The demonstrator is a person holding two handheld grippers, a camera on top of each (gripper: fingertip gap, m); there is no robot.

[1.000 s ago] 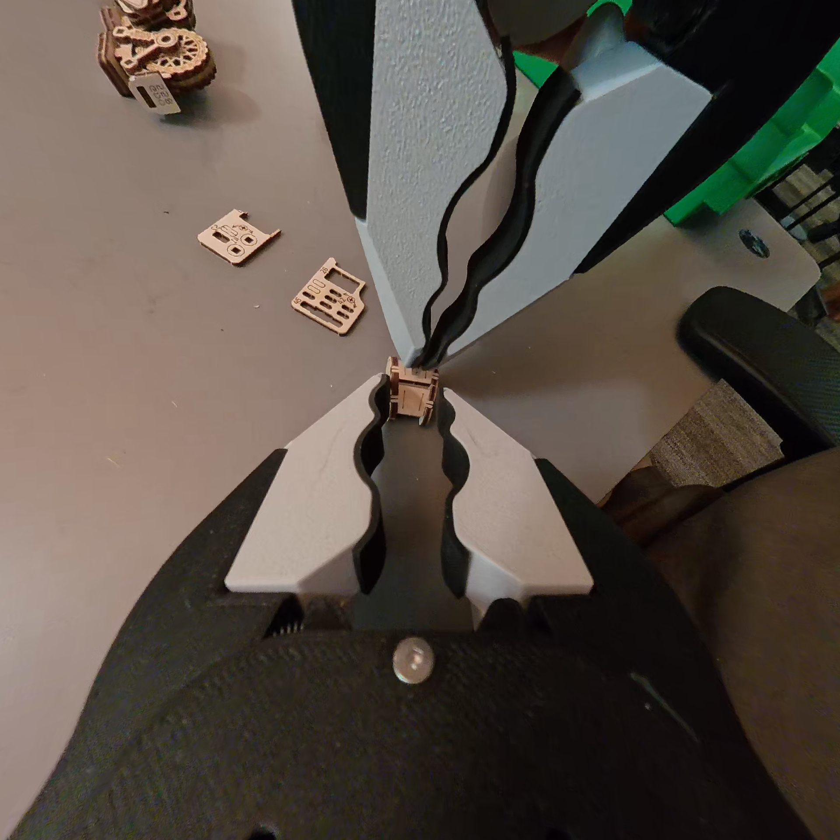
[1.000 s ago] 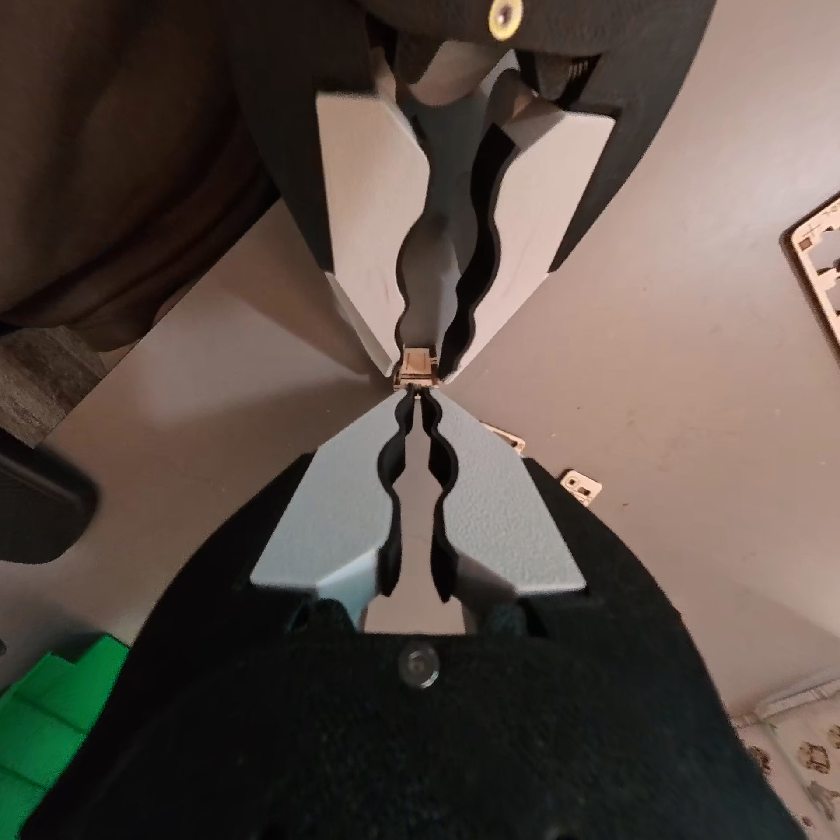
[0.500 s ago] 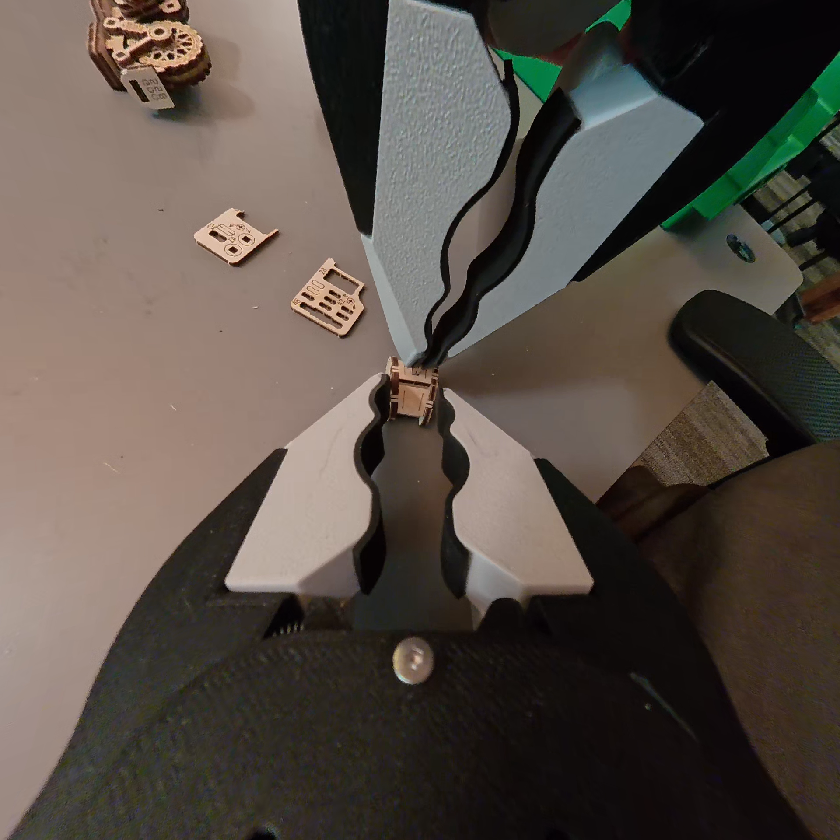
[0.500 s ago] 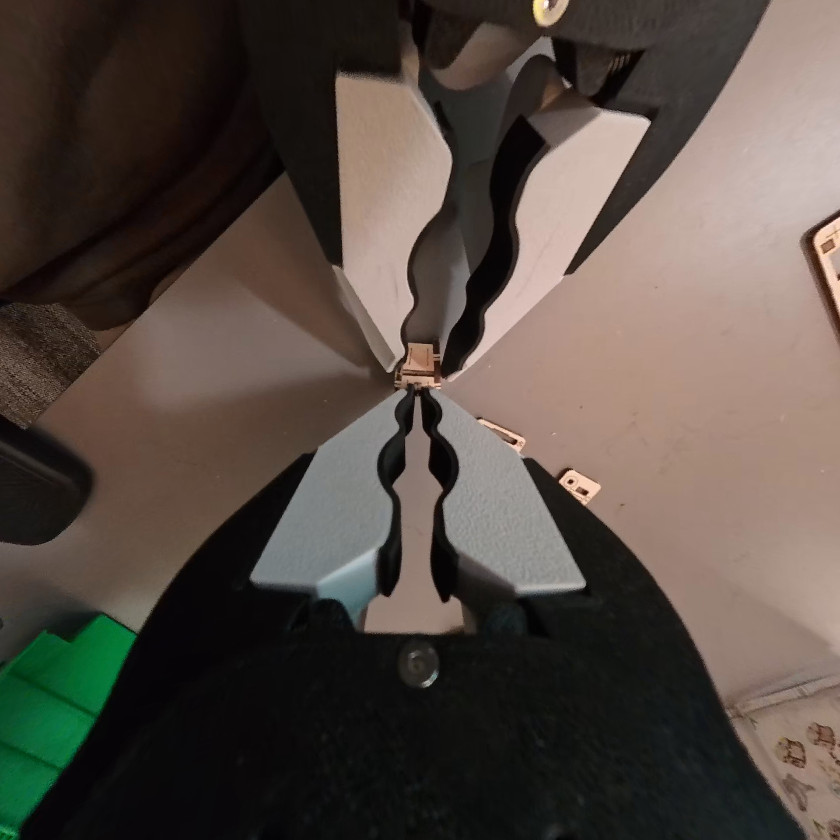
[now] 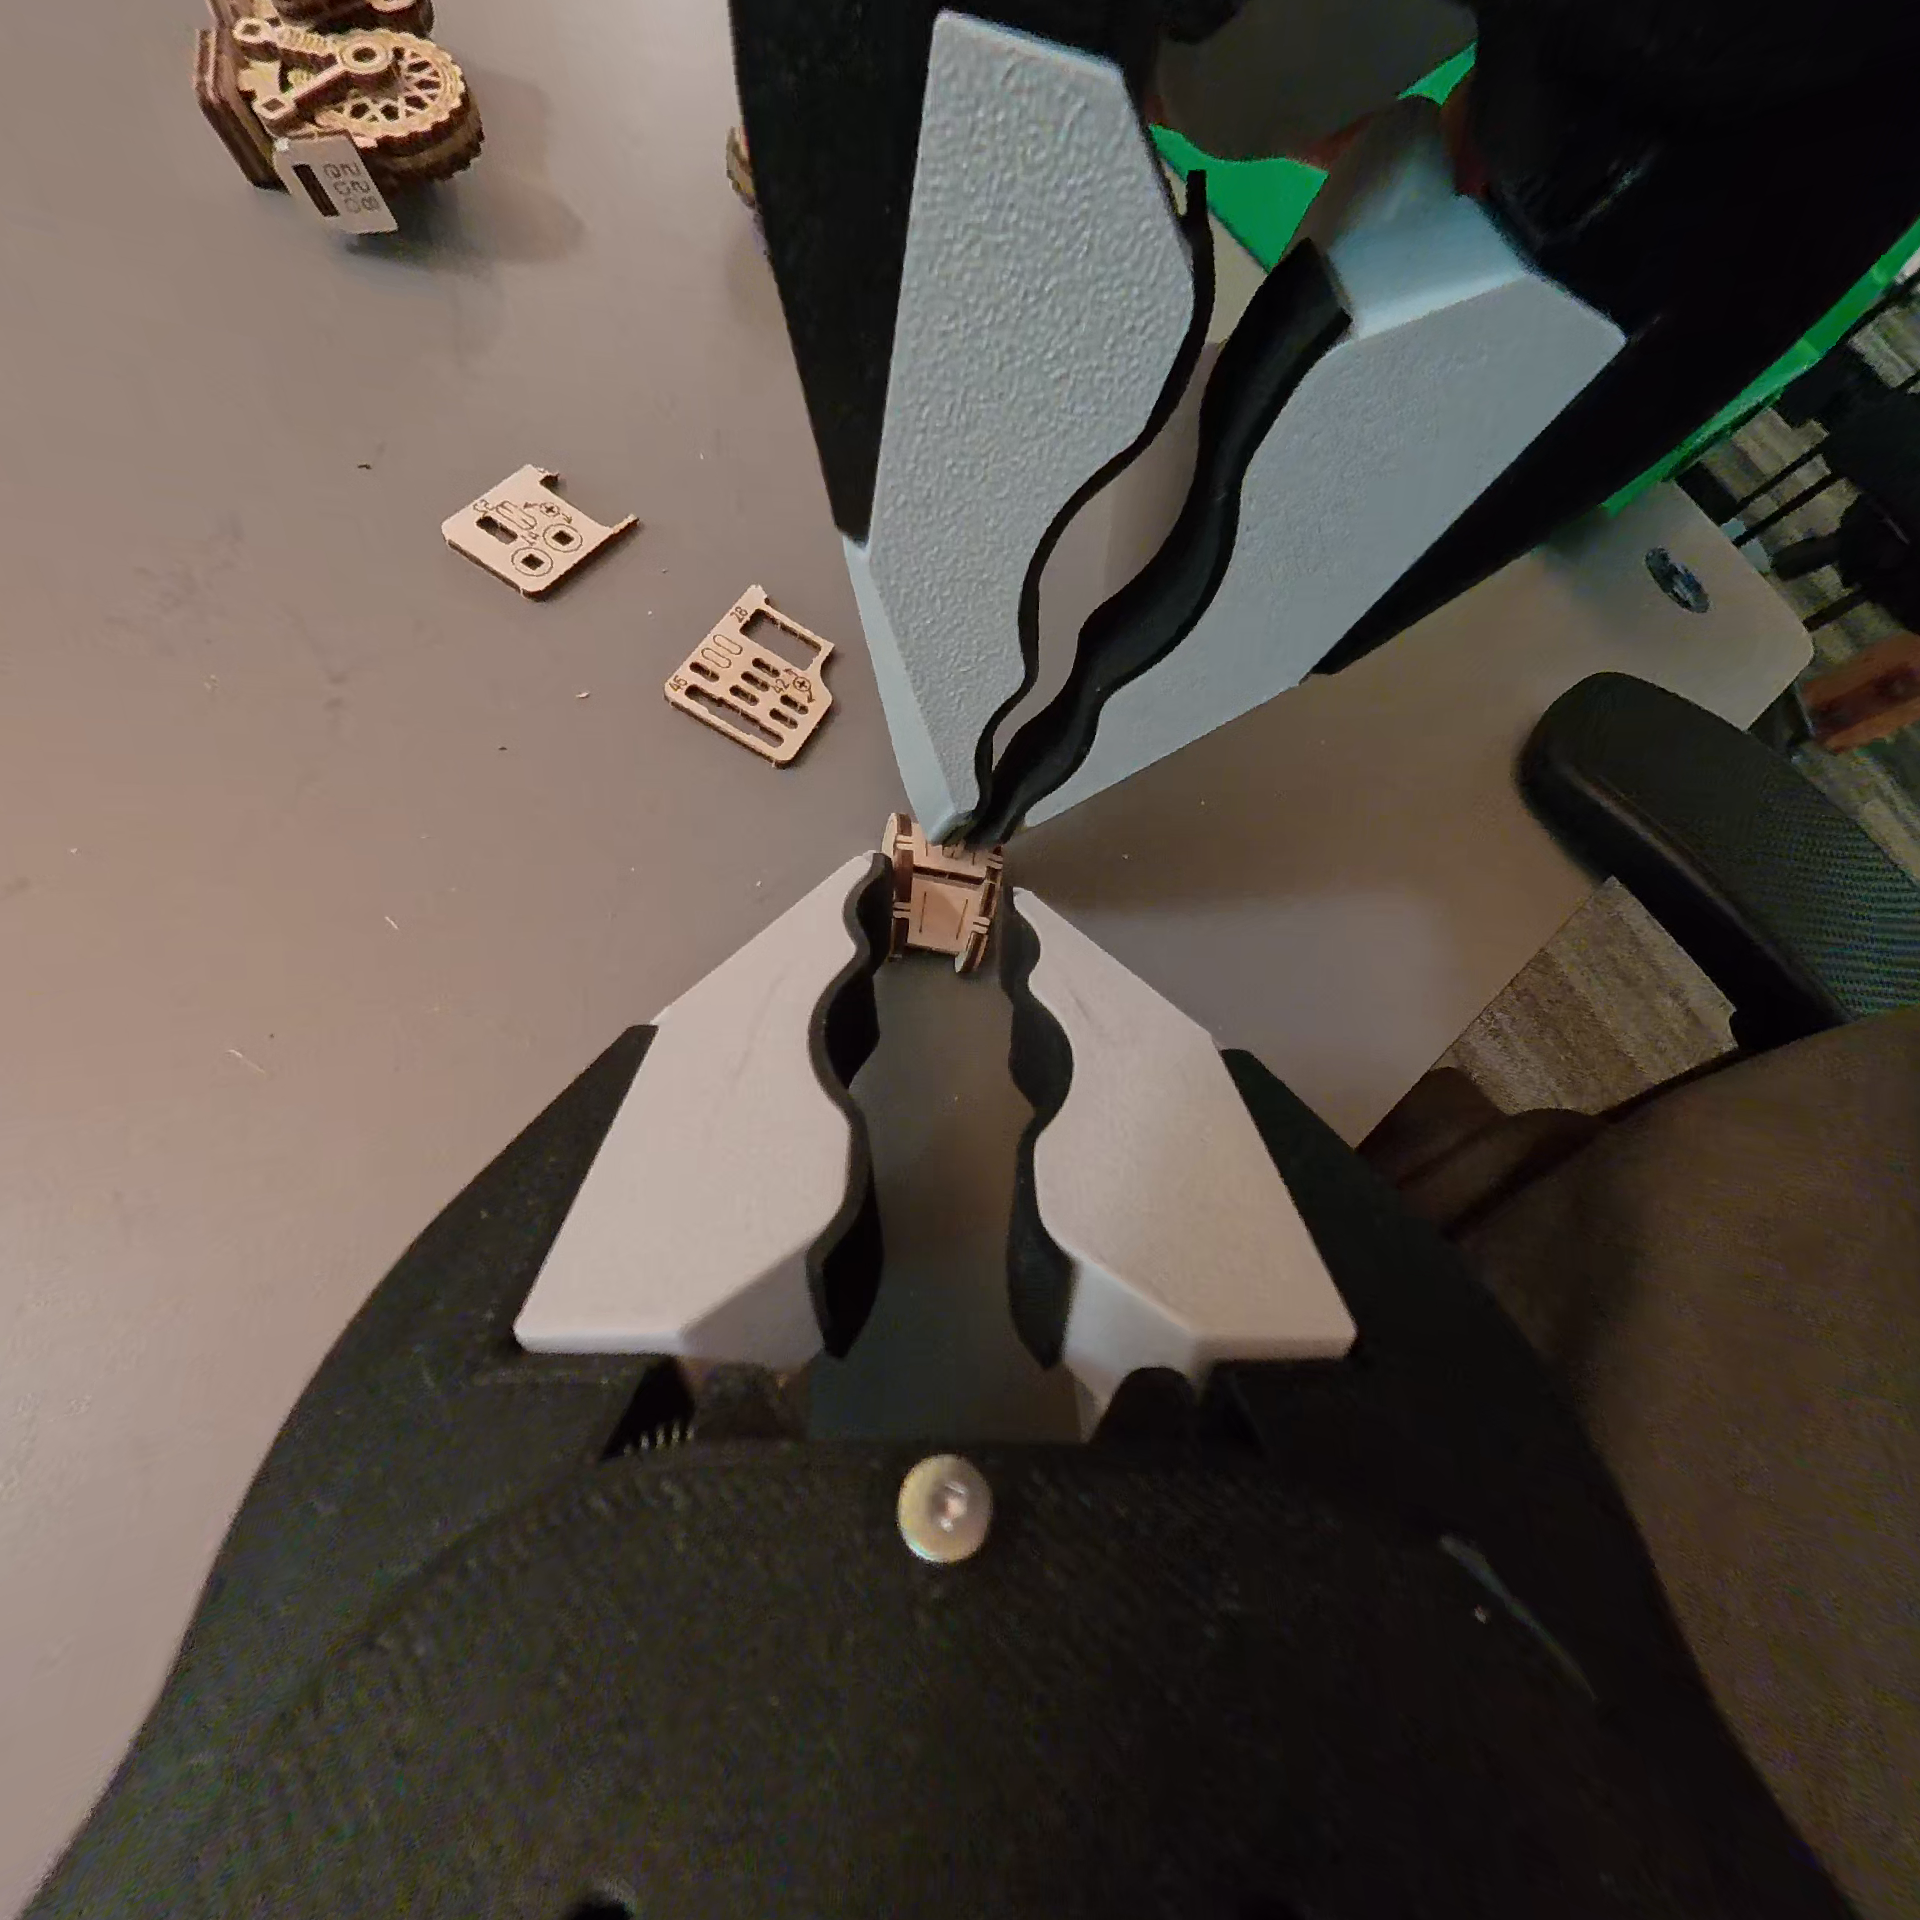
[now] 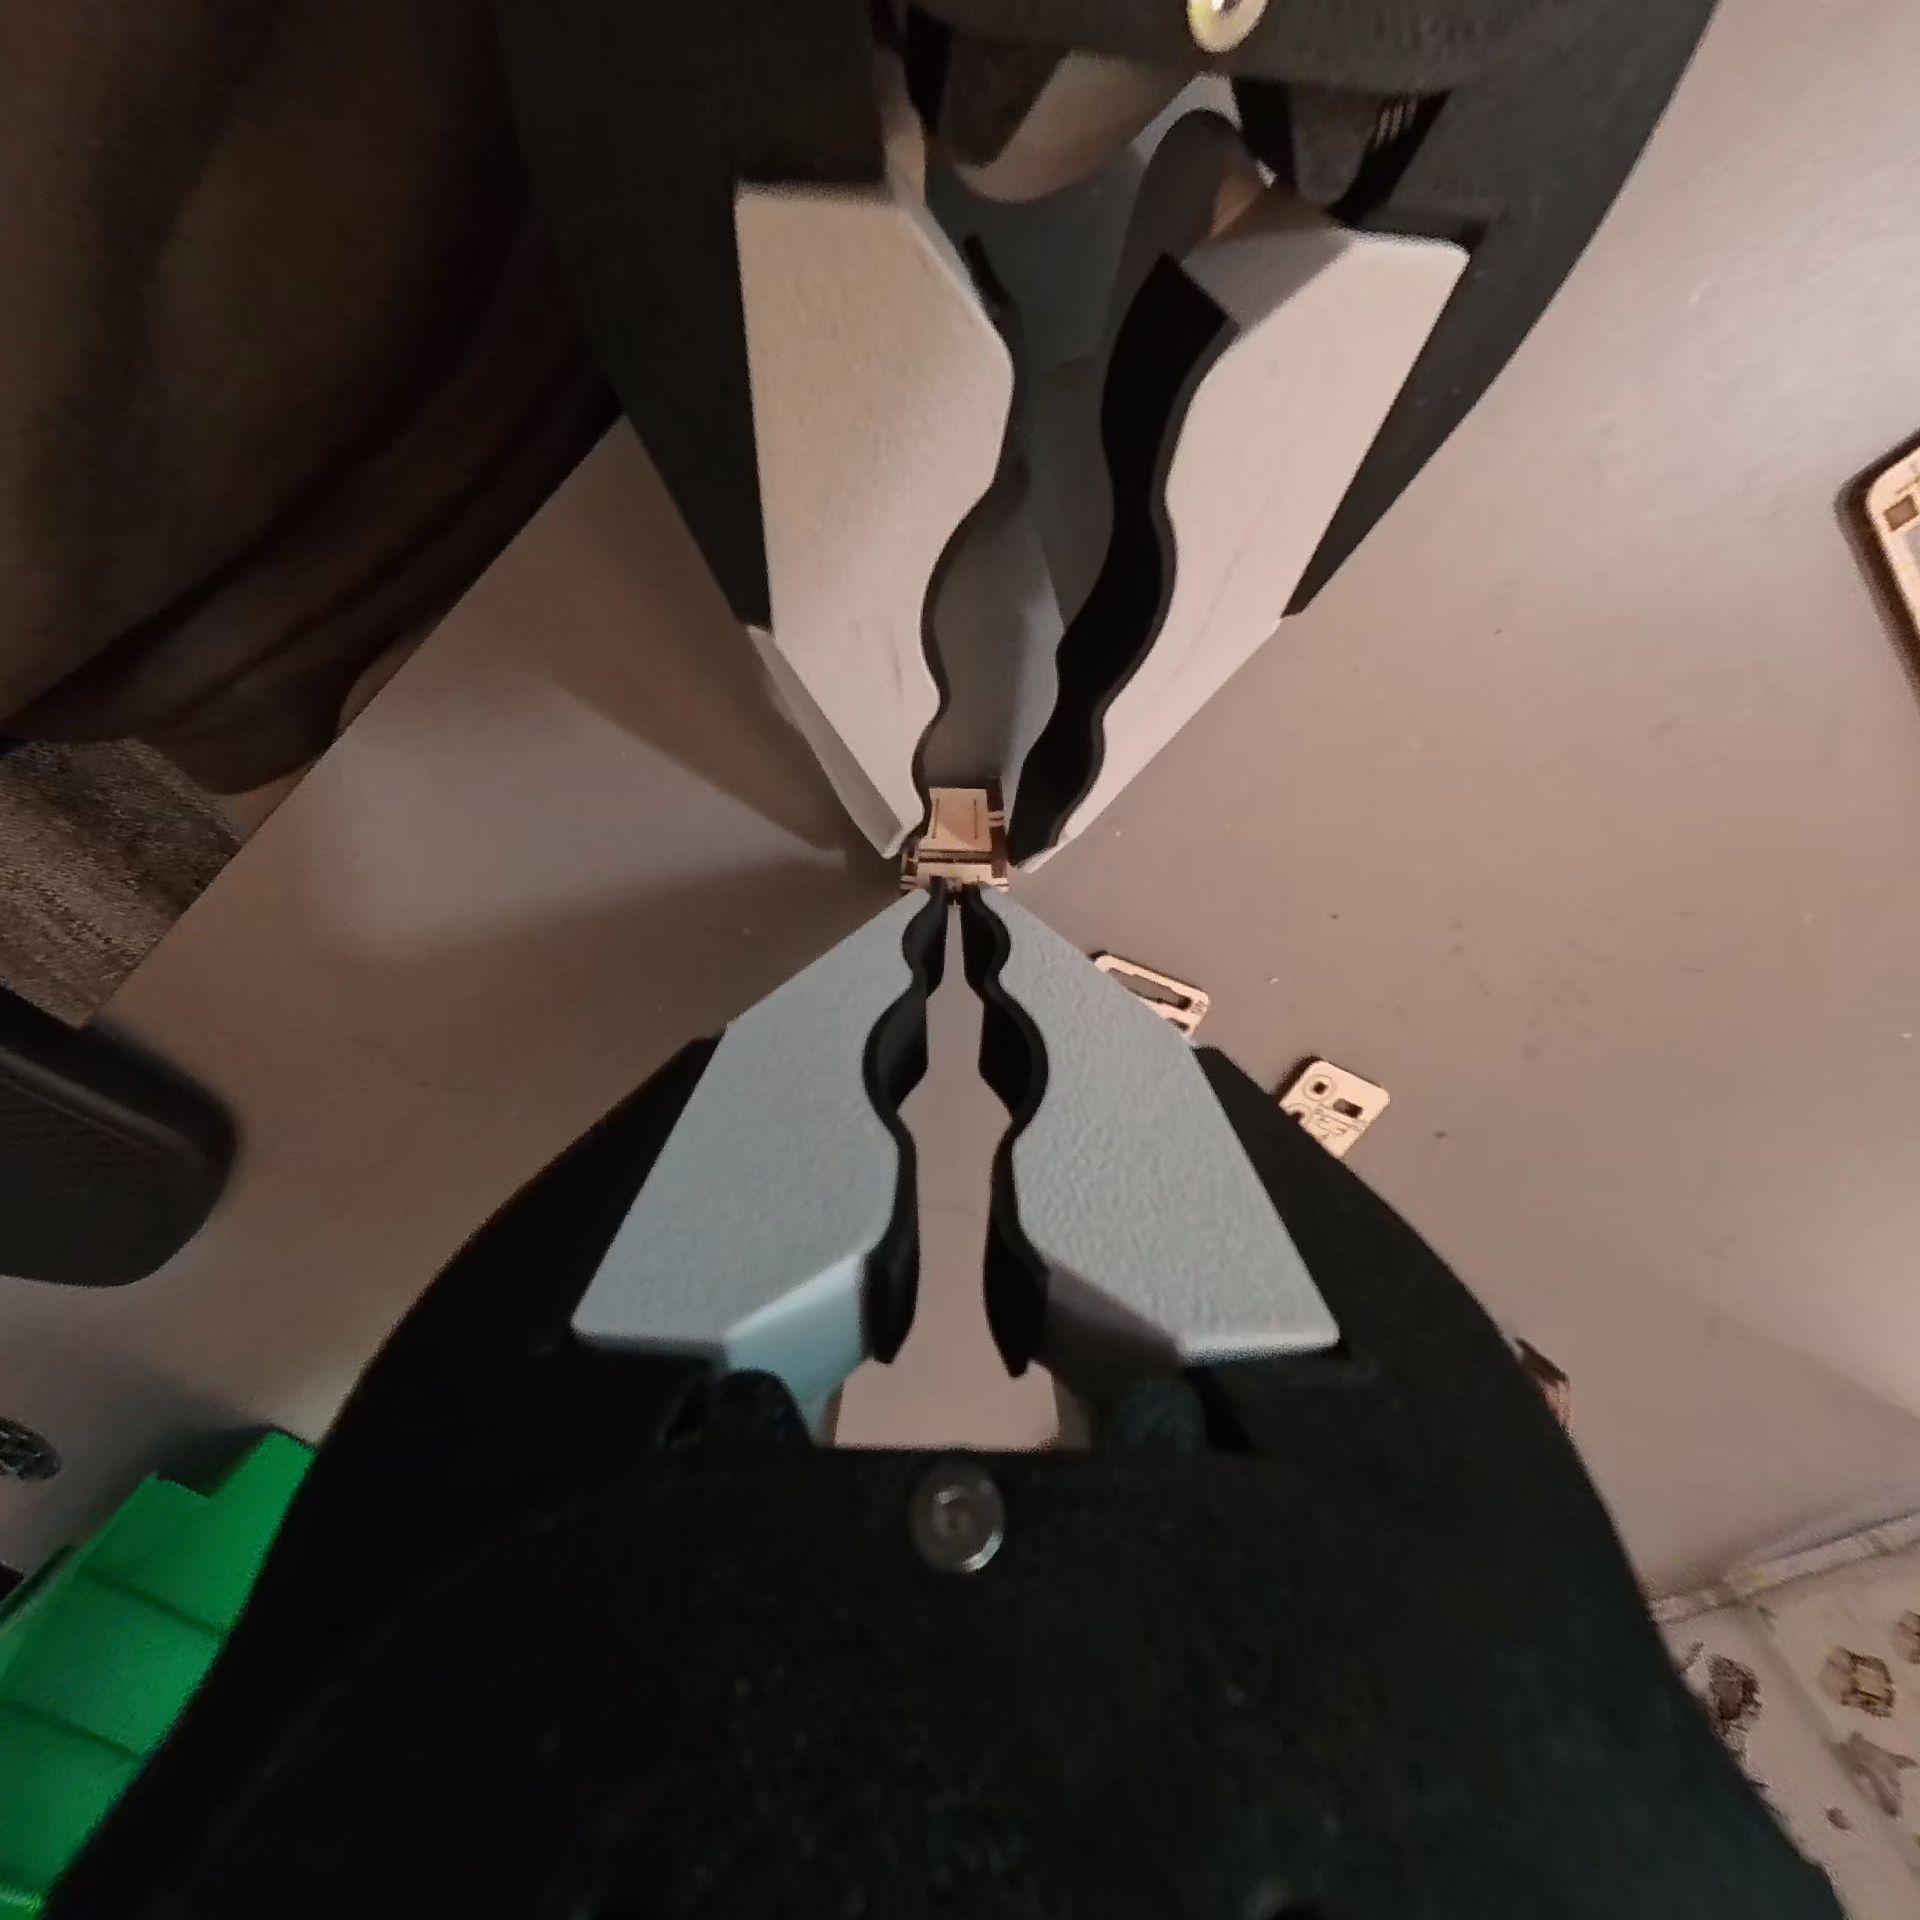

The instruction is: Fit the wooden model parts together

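A small wooden box-like assembly (image 5: 940, 906) is clamped between the fingertips of my left gripper (image 5: 940, 914), held above the grey table (image 5: 260, 883). My right gripper (image 5: 982, 826) comes at it from the opposite side, tip to tip. In the right wrist view my right gripper (image 6: 954, 883) has its tips nearly together, pinched on the near edge of the assembly (image 6: 961, 831). The left gripper (image 6: 961, 821) holds the assembly's far part. What lies between the right tips is too small to make out.
Two flat wooden cut-outs (image 5: 535, 530) (image 5: 753, 686) lie on the table, also seen in the right wrist view (image 6: 1335, 1112). A wooden gear model (image 5: 332, 104) stands far left. A green crate (image 6: 125, 1621), a chair armrest (image 5: 1714, 852) and a parts sheet (image 6: 1896, 540) are at the edges. Less than 4 cm separates the two grippers' tips. The wooden gear model (image 5: 332, 104) is about equally far from each gripper, around 20 centimeters.
Both grippers stay clamped on the assembly. The joined pair has tilted and shifted slightly, so the background slid a little in both views.
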